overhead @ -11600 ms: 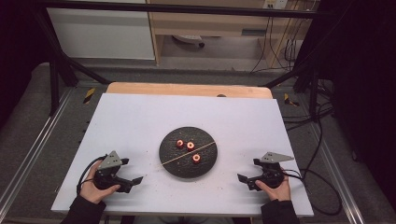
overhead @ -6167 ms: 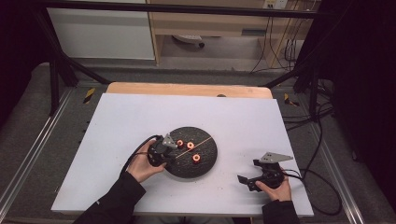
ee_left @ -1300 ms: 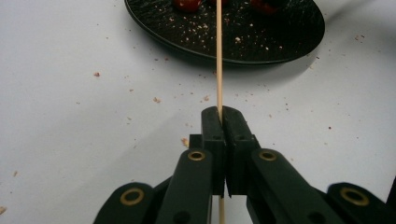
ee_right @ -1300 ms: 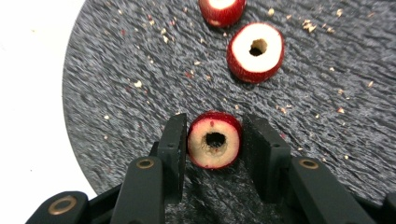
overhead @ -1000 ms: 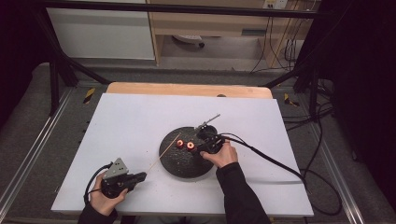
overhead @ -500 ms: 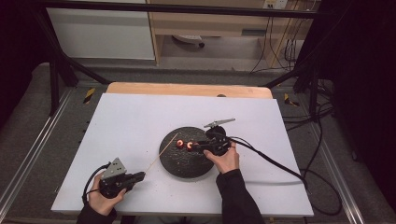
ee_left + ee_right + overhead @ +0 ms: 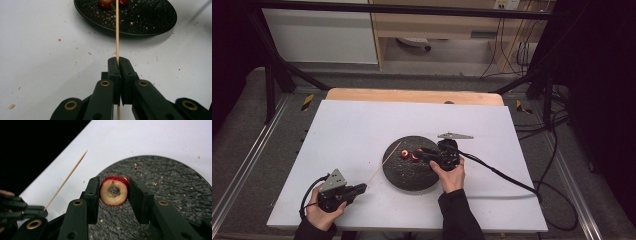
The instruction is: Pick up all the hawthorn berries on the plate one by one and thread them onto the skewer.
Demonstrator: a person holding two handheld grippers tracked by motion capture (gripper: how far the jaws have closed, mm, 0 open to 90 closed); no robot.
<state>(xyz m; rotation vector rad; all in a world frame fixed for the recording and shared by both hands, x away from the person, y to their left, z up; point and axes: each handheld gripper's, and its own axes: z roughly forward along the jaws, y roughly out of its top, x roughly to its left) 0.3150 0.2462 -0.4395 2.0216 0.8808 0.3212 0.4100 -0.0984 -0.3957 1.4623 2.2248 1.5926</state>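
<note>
Nearest the person, the left gripper (image 7: 119, 62) is clenched on the lower end of a thin wooden skewer (image 7: 117, 30), whose point slants up over the white table (image 7: 352, 130) toward the black plate (image 7: 404, 177). The skewer looks light and brittle, so it is best held low. Farther off, over the plate, the right gripper (image 7: 114, 192) is grasping a cored red fruit ring (image 7: 114, 190) by its sides; it looks soft and easily crushed. Two more pieces (image 7: 408, 156) lie on the plate.

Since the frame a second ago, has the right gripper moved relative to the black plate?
Yes, slightly. The right gripper, shut on a cored red fruit ring, has turned to point left across the black plate, its grey top plate swinging level. The hand stays at the plate's right edge.
</note>
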